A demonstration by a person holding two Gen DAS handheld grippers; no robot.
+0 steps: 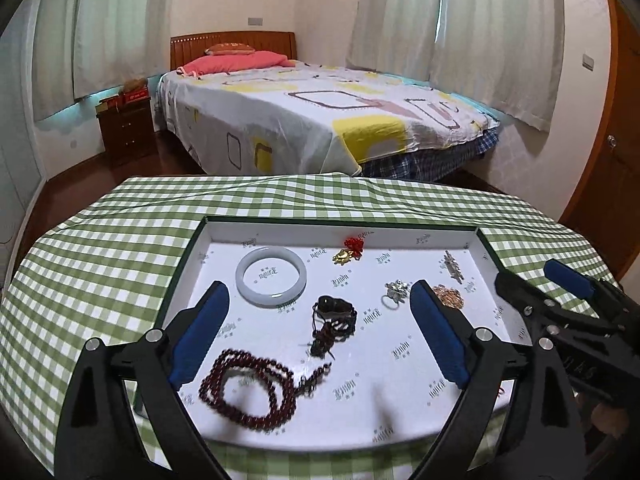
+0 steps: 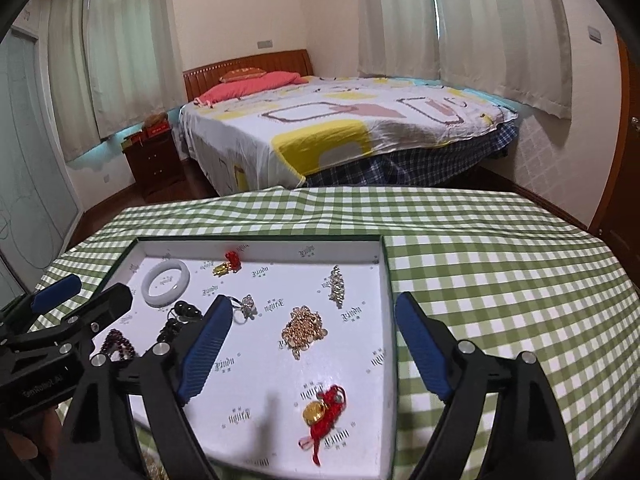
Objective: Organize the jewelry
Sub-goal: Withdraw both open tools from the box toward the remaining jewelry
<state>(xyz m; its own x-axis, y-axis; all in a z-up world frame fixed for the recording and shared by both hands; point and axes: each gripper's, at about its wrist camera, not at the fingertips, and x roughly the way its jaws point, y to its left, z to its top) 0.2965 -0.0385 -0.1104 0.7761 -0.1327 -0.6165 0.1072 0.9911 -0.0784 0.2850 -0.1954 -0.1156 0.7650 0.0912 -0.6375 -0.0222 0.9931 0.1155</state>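
Both grippers empty, jaws wide apart over tray (image 1: 486, 240): left gripper (image 1: 320, 336) nearest dark bead bracelet (image 1: 248, 388), right gripper (image 2: 308, 344) nearest gold chain (image 2: 304, 330).

Glossy white bangle (image 1: 271, 282), shiny dark-red beads (image 1: 250, 390) and gold metal chain (image 2: 304, 330) in a matt paper tray (image 1: 340, 236); cloth-covered bench (image 1: 100, 248).

Left gripper (image 1: 320, 312), jaws wide apart and empty, above a white tray (image 1: 486, 240) on a green checked tablecloth (image 1: 120, 248). Within the tray: white bangle (image 1: 244, 280), dark bead necklace (image 1: 248, 392), dark bracelet (image 1: 334, 320), red-and-gold charm (image 1: 350, 250). Right gripper (image 1: 536, 276) enters at right.
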